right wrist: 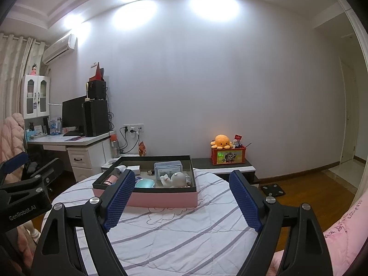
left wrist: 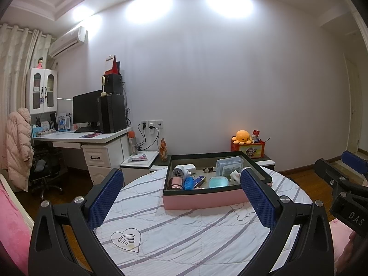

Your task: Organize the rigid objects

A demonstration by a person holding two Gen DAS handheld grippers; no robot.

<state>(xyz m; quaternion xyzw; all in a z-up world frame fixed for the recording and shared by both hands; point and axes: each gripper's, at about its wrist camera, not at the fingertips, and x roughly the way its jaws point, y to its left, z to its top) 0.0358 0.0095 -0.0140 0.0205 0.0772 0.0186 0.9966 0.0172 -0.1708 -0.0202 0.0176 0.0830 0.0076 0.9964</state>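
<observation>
A pink box (left wrist: 202,201) with a dark rim stands on the round table (left wrist: 174,234) and also shows in the right wrist view (right wrist: 161,199). Inside lie a clear lidded case (left wrist: 229,165), a teal case (left wrist: 218,181), a pink cylinder (left wrist: 176,183), a blue item (left wrist: 188,182), a white charger (left wrist: 190,167) and a white figurine (right wrist: 178,178). My left gripper (left wrist: 181,178) is open and empty, held above the table before the box. My right gripper (right wrist: 182,179) is open and empty, likewise short of the box.
The table wears a white quilt with grey stripes. Behind it stand a low cabinet (right wrist: 230,169) with an orange plush octopus (right wrist: 221,141) on a red box, a desk (left wrist: 80,138) with monitor and computer at the left, and a black scale (right wrist: 272,189) on the wood floor.
</observation>
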